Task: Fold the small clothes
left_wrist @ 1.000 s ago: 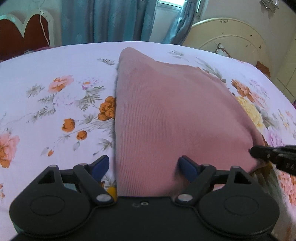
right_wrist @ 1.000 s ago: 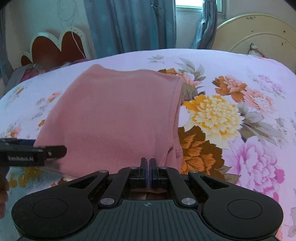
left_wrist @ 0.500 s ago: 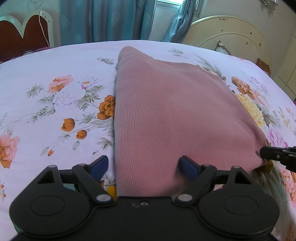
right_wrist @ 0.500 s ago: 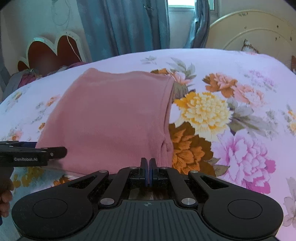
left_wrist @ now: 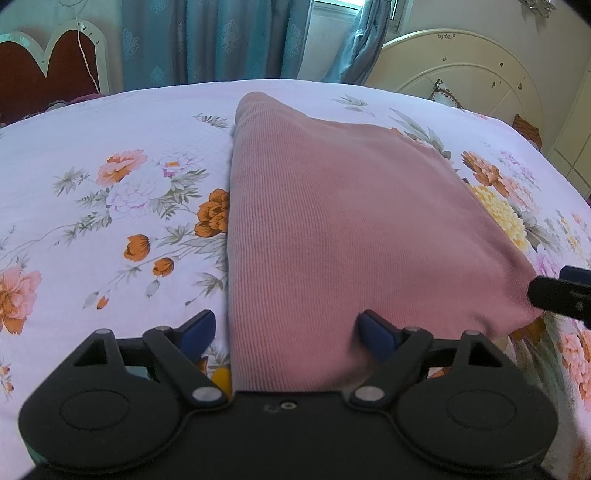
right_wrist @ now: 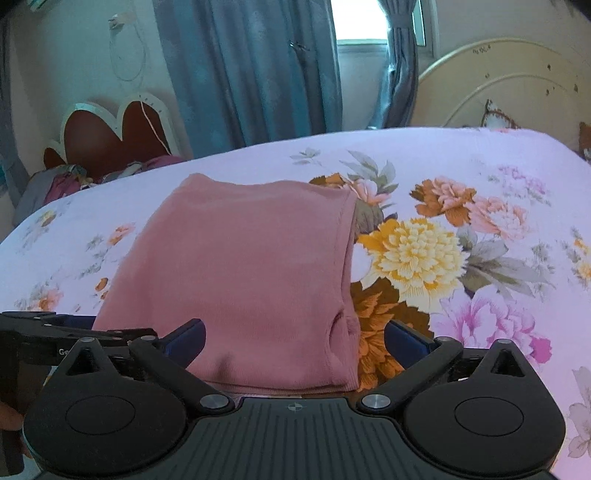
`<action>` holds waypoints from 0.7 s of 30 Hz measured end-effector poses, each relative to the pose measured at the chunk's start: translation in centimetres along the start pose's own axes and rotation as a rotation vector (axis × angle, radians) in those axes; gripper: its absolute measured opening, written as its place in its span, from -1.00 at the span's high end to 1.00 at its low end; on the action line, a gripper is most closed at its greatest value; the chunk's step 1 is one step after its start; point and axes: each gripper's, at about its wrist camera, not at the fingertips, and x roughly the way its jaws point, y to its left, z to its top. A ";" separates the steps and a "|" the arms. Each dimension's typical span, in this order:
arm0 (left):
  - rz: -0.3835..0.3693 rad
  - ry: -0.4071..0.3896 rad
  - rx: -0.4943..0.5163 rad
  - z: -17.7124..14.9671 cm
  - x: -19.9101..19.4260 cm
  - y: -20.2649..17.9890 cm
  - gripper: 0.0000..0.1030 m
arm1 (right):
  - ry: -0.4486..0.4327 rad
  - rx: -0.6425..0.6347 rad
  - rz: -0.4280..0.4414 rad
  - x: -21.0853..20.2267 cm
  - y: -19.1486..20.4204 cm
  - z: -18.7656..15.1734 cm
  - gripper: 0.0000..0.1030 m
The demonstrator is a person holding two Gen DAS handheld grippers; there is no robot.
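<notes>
Springing apart, the right tongs have just released the folded pink garment's near corner; the left tongs stand apart too. It lies flat on the floral bed, this fold apparently finished.

Ahead of me lies the bed in its floral sheet. At twelve o'clock hang blue curtains with a bright window between them. At ten stands a red heart-shaped headboard, perhaps a chair; at two, a cream round headboard.
</notes>
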 end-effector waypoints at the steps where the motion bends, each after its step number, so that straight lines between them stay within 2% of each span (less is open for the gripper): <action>1: 0.000 0.000 -0.003 -0.1 0.0 0.1 -0.69 | 0.018 0.001 -0.009 0.4 -0.2 -0.2 -0.96; 3: -0.001 0.003 -0.005 0.1 -0.1 0.1 -0.68 | 0.099 0.026 -0.008 1.6 -0.9 -0.6 -0.46; 4: -0.004 0.003 -0.001 0.2 -0.3 0.1 -0.65 | 0.122 0.044 -0.004 1.9 -1.4 -0.7 -0.44; 7: -0.014 -0.023 0.003 1.1 -1.3 0.2 -0.66 | 0.078 0.061 -0.001 1.2 -2.4 0.1 -0.44; 11: -0.023 -0.058 -0.018 3.3 -1.8 0.7 -0.79 | 0.052 0.073 0.023 1.7 -3.3 2.5 -0.45; 16: -0.028 -0.051 -0.066 6.0 0.0 1.6 -0.81 | 0.066 0.115 0.071 4.5 -4.0 4.9 -0.45; 21: -0.053 -0.016 -0.102 7.3 2.5 2.1 -0.81 | 0.094 0.179 0.100 7.8 -5.3 6.2 -0.45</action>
